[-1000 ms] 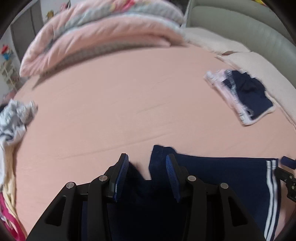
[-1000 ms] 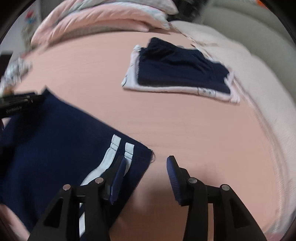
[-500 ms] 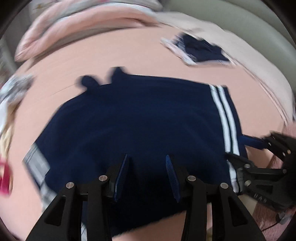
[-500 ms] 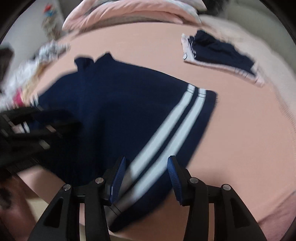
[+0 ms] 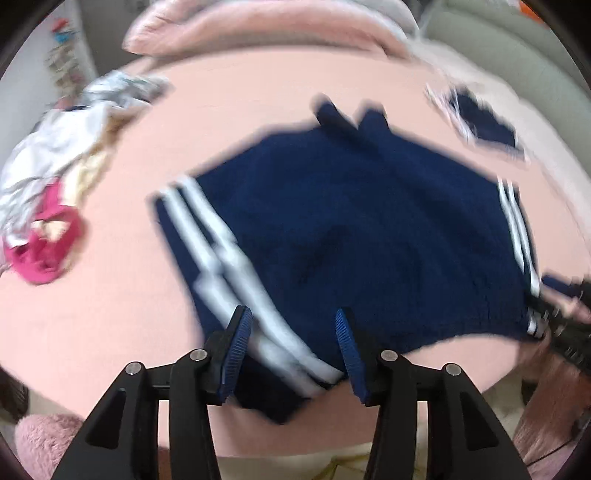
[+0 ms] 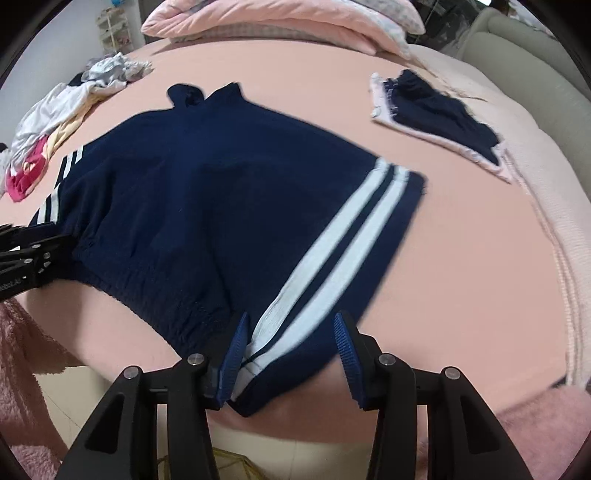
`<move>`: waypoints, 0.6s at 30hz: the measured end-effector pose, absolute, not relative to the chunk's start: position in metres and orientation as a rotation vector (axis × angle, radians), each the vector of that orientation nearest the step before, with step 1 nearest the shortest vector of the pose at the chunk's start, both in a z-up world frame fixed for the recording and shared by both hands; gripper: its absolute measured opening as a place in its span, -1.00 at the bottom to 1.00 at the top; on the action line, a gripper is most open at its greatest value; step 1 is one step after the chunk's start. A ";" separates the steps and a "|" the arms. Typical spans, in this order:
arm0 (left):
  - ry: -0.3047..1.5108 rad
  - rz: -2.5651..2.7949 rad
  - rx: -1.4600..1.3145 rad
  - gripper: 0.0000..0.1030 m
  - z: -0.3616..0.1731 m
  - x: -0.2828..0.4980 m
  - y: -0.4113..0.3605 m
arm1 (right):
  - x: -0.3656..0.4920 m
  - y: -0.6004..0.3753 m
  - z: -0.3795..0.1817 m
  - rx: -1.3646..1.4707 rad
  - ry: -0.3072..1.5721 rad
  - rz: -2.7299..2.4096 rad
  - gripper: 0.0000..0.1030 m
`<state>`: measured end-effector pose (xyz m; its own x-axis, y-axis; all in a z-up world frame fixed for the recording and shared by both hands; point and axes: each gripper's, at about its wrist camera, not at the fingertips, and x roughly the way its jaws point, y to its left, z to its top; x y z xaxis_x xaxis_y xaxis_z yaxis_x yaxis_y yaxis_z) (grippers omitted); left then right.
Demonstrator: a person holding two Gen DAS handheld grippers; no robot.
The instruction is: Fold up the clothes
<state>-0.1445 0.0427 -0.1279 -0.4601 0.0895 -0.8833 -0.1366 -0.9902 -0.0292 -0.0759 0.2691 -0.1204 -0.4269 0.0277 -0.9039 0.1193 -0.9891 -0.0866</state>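
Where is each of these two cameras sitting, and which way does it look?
Left wrist: rides the left gripper, looking down over the shorts' striped left side; the jaws are opening, and the other gripper shows at right.
Right wrist: rides the right gripper, over the shorts' other striped side; the left gripper shows at left.
Shared: shorts, bed, clothes pile, folded stack.

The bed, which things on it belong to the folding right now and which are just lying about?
In hand:
- navy shorts
- left gripper, jaws opening over one striped side
- right gripper, over the other striped side

Lying about:
- folded clothes
- unfolded heap
- duvet
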 end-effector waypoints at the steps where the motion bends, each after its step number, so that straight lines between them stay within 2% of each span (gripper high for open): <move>1: 0.016 2.587 -1.505 -0.13 -0.118 -0.143 0.035 | -0.075 0.269 -0.120 1.641 0.226 -2.611 -0.10; 3: 0.033 2.587 -1.511 -0.13 -0.117 -0.143 0.031 | -0.075 0.265 -0.119 1.625 0.240 -2.622 -0.10; 5: 0.117 2.523 -1.635 -0.13 -0.136 -0.147 0.031 | -0.076 0.259 -0.119 1.614 0.234 -2.619 -0.09; 7: 0.135 2.442 -1.757 -0.11 -0.155 -0.149 0.028 | -0.074 0.250 -0.125 1.642 0.309 -2.587 -0.06; 10: -0.036 2.461 -1.779 -0.02 -0.144 -0.150 0.005 | -0.065 0.246 -0.124 1.642 0.416 -2.543 -0.03; 15: -0.226 2.528 -1.662 -0.02 -0.115 -0.181 -0.029 | -0.071 0.242 -0.084 1.510 0.114 -2.510 -0.02; 18: -0.289 2.530 -1.645 -0.02 -0.116 -0.206 -0.043 | -0.090 0.219 -0.065 1.413 0.194 -2.492 -0.02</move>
